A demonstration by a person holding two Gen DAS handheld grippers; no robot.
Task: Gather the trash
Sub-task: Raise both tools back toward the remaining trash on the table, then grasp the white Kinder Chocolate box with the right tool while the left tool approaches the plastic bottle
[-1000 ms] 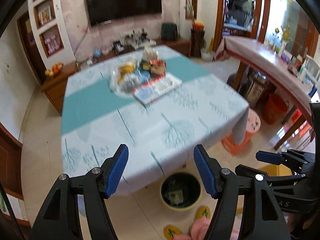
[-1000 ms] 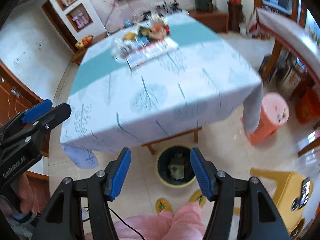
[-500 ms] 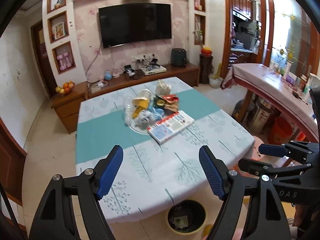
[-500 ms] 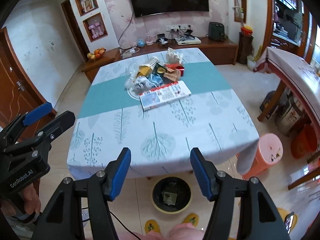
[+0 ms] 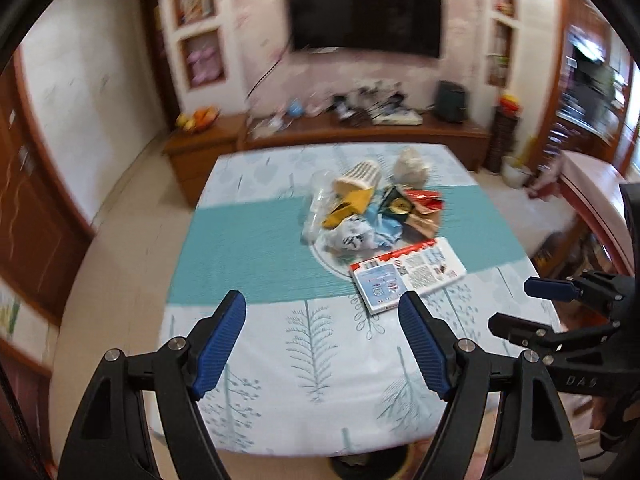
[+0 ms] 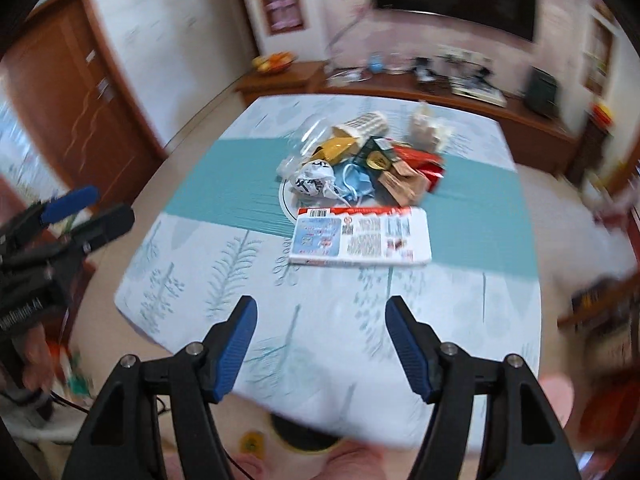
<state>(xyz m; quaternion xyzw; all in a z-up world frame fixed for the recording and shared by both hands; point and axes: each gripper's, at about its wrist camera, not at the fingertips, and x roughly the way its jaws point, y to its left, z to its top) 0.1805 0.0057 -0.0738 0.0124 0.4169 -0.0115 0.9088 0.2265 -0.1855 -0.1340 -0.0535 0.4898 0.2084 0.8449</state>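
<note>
Both grippers hang over the near edge of the table [image 5: 280, 360], pointed down and across it toward the rubbish heaped near the middle of the cloth. The left gripper [image 5: 322, 344] has its jaws spread wide with nothing between them; the right gripper [image 6: 320, 344] is opening at this moment, and it too is empty. The nearest piece of trash is the flat printed box [image 6: 362, 236], lying on the cloth just on the near side of the pile [image 6: 360, 164] of wrappers, cups and a crumpled blue mask. In the right wrist view the box sits almost dead ahead of the fingers with its long axis running crosswise to the line of reach, parallel to the near edge; in the left wrist view it lies off to the right and slants away (so the right hand looks better placed for it). Taking it across the short width would suit those jaws. A dark bin [image 5: 368, 466] shows under the near edge, partly hidden by the cloth.
</note>
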